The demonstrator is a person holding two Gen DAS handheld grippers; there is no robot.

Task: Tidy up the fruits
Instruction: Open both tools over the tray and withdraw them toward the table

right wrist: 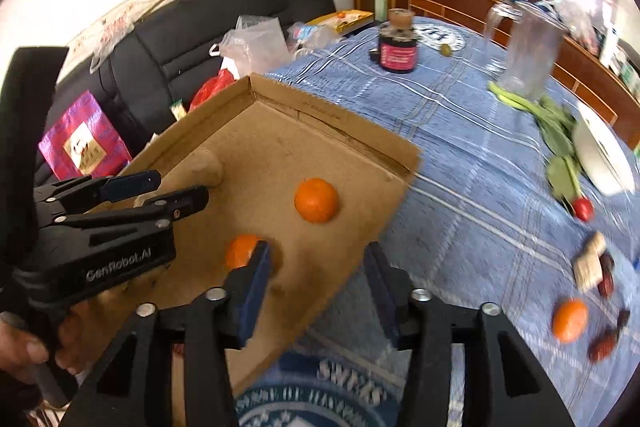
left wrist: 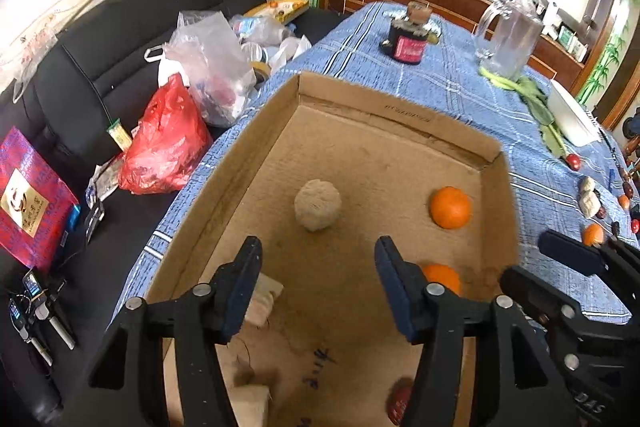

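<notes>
Left wrist view: the left gripper (left wrist: 318, 285), jaws half open and empty, hangs over the cardboard tray (left wrist: 256, 131) holding two oranges (left wrist: 450, 207). Right wrist view: the right gripper (right wrist: 316, 287), likewise parted and empty; another orange (right wrist: 569, 320) waits on the counter (right wrist: 460, 155) — firm, round, liable to roll; grip across its middle.

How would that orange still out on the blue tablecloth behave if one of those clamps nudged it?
The orange looks round, so it would probably roll across the flat tablecloth. Its skin seems firm, likely easy to grip.
</notes>
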